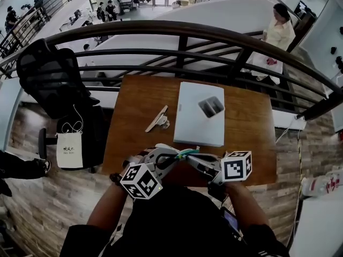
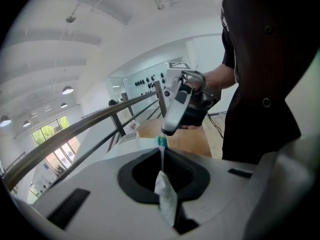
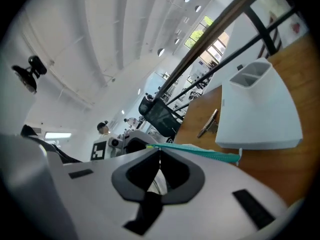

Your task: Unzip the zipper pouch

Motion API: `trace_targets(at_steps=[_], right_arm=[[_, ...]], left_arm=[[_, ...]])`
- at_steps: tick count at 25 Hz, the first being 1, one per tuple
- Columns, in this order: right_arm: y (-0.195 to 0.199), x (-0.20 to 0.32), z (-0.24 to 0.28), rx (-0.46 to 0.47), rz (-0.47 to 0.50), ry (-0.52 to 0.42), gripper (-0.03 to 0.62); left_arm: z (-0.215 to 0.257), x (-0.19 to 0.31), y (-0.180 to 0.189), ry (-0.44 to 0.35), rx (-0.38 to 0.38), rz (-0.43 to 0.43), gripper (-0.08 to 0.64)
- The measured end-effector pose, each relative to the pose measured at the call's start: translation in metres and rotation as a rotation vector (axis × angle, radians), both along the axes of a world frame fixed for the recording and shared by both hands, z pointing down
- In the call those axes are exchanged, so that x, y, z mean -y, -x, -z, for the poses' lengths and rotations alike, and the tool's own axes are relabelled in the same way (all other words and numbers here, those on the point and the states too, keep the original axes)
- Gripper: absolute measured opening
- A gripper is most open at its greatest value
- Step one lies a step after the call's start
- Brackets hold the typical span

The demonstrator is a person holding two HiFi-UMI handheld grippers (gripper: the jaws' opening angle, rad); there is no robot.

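Observation:
Both grippers meet over the table's [image 1: 134, 143] front edge with the zipper pouch [image 1: 184, 153] stretched between them. In the left gripper view, my left gripper [image 2: 161, 148] is shut on the pouch's pale edge [image 2: 166, 196], and the teal zipper end [image 2: 161, 141] sticks out past its tips. My right gripper [image 2: 165, 131] meets that teal end there, held in a hand. In the right gripper view, the right gripper [image 3: 159, 151] is shut on the pouch at its teal zipper [image 3: 210, 154], which runs off to the right. Most of the pouch is hidden by the gripper bodies.
A flat white box [image 1: 199, 114] lies on the wooden table's middle, with a small metal clip [image 1: 157, 119] to its left. A black office chair [image 1: 53, 79] with a tote bag stands to the left. A dark railing [image 1: 182, 52] runs behind the table, and a person [image 1: 276, 33] stands beyond it.

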State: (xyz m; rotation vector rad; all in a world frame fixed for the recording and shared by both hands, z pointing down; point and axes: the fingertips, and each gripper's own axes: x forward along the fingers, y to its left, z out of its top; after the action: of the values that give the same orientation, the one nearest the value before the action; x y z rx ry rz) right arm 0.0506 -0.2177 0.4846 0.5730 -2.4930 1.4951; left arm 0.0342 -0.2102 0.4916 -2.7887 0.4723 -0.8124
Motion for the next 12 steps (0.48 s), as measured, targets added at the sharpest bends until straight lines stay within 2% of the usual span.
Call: trace_targets(at_steps=[2,6,9,12], right_arm=[[0.001,0.000,-0.003,-0.062,0.018,-0.045,0.003],[-0.004,0.005,-0.014,-0.274,0.055,-0.193,-0.002],[-0.015,0.009,-0.016,-0.262,0.026,-0.167,-0.003],[-0.017,0.010,-0.013,-0.278,0.033,-0.193,-0.003]], left_arm=[[-0.003,0.000,0.001,-0.006,0.020,0.000,0.020],[-0.004,0.004,0.004,-0.012,0.025,0.014,0.020],[0.005,0.005,0.010,0.026,-0.040,0.036,0.020],[0.008,0.005,0.012,0.040,-0.057,0.042,0.020]])
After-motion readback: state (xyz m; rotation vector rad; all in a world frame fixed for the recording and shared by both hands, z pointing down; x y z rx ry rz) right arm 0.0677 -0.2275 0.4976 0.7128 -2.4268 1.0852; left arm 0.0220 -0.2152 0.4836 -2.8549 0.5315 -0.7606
